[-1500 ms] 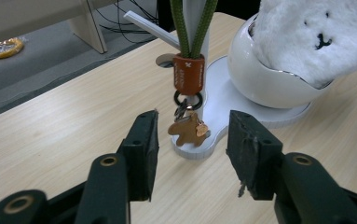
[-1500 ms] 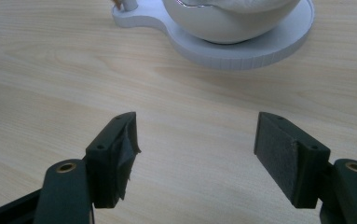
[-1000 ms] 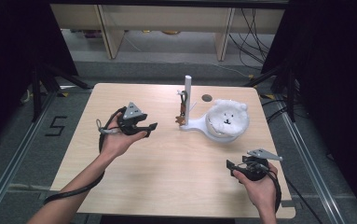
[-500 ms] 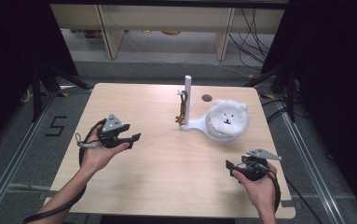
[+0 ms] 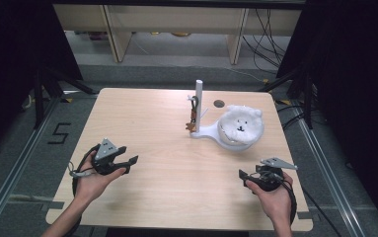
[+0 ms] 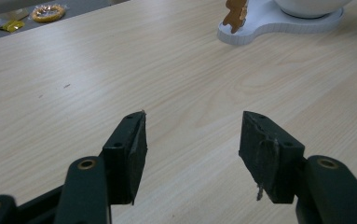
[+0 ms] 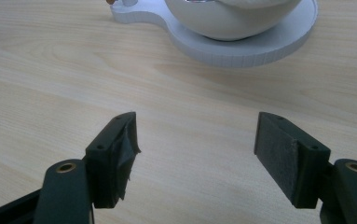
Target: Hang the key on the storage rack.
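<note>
Bare wood lies around left gripper (image 5: 127,165) and right gripper (image 5: 245,176); fingers apart, empty.

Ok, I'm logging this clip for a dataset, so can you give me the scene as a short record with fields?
surface: wooden table
stand: white base with upright post, small brown figure at its foot
bowl: on the base, holding a white plush toy
left tongs: open, nothing between, jaws have just been opening
right tongs: open, nothing between
</note>
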`<state>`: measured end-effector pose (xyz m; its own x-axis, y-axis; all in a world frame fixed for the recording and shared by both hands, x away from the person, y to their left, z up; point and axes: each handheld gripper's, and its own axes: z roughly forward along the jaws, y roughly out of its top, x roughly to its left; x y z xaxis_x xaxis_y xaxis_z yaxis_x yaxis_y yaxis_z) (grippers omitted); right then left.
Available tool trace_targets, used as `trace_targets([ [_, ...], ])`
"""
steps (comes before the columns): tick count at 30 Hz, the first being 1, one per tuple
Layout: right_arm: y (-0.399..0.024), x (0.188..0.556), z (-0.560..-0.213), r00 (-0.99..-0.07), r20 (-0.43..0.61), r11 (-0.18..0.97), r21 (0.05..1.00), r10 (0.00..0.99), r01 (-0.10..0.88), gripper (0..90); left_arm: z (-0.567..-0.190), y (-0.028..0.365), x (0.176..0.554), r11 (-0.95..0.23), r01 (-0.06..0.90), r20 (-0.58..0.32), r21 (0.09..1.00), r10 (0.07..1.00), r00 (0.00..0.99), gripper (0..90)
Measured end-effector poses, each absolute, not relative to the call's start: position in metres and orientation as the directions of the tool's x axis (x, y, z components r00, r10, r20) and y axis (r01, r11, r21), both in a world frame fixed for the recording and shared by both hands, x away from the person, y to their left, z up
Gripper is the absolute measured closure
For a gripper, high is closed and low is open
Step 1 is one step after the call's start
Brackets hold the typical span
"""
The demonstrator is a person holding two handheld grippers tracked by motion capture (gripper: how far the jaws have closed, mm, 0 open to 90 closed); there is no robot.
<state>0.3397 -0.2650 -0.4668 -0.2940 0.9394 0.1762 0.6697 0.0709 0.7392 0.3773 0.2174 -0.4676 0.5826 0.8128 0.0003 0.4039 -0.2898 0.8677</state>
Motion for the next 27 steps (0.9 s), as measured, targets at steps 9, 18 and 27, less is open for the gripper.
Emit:
trace_targets([
  [9, -0.267, 0.341, -0.469, -0.314, 0.15, 0.103, 0.743, 0.937, 0.662, 31.1, -0.481, 0.23, 0.366, -0.274, 0.403, 0.003, 0.873, 0.83, 0.557, 39.5],
  [18, -0.266, 0.34, -0.471, -0.297, 0.17, 0.083, 0.729, 0.94, 0.679, 31.1, -0.507, 0.244, 0.354, -0.256, 0.39, 0.011, 0.885, 0.847, 0.531, 38.3],
  [27, -0.267, 0.342, -0.473, -0.317, 0.145, 0.109, 0.742, 0.937, 0.662, 31.0, -0.522, 0.249, 0.348, -0.224, 0.39, -0.004, 0.893, 0.863, 0.505, 37.5],
])
